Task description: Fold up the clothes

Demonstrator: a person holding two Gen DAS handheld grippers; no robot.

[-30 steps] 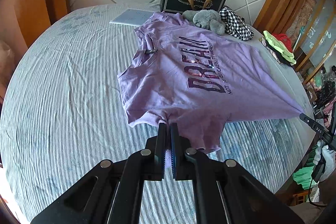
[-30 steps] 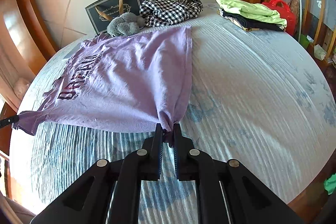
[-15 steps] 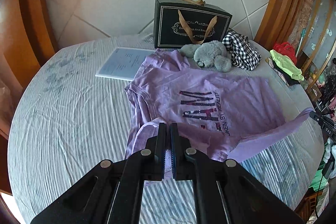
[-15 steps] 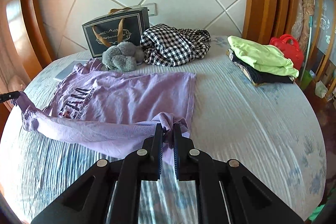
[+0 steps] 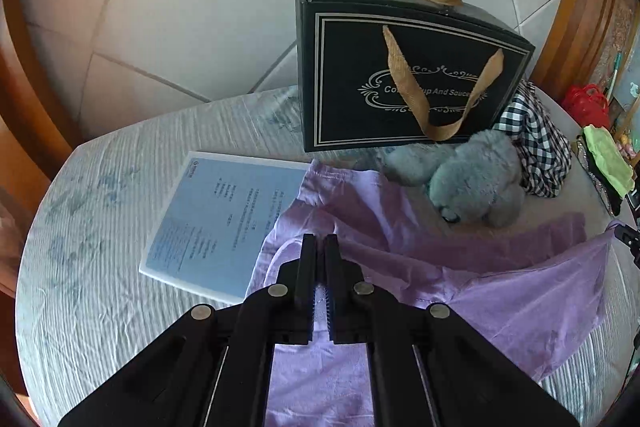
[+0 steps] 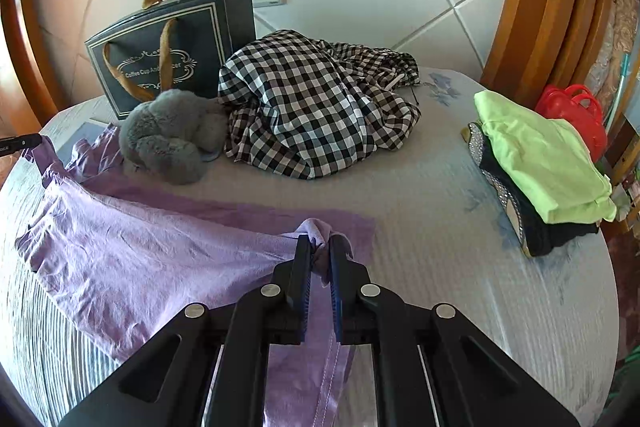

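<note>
A lilac T-shirt point(image 5: 520, 291) lies on the bed, its lower half carried over its upper half. My left gripper point(image 5: 320, 247) is shut on one bottom corner, near the shirt's collar end. My right gripper point(image 6: 320, 247) is shut on the other bottom corner, bunched between the fingers, over the shirt point(image 6: 132, 251). The printed front is hidden under the folded layer. The other gripper's tip shows at each view's edge, the left one point(image 6: 16, 143) in the right wrist view.
A black gift bag point(image 5: 408, 75), a grey plush toy point(image 5: 468, 179) and a crumpled checked shirt point(image 6: 312, 103) lie at the headboard end. A blue booklet point(image 5: 224, 219) lies left of the shirt. Folded clothes point(image 6: 540, 163) are stacked at the bed's right.
Both grippers have carried the shirt's bottom hem forward towards the headboard, folding it over the printed front, which is now covered.
</note>
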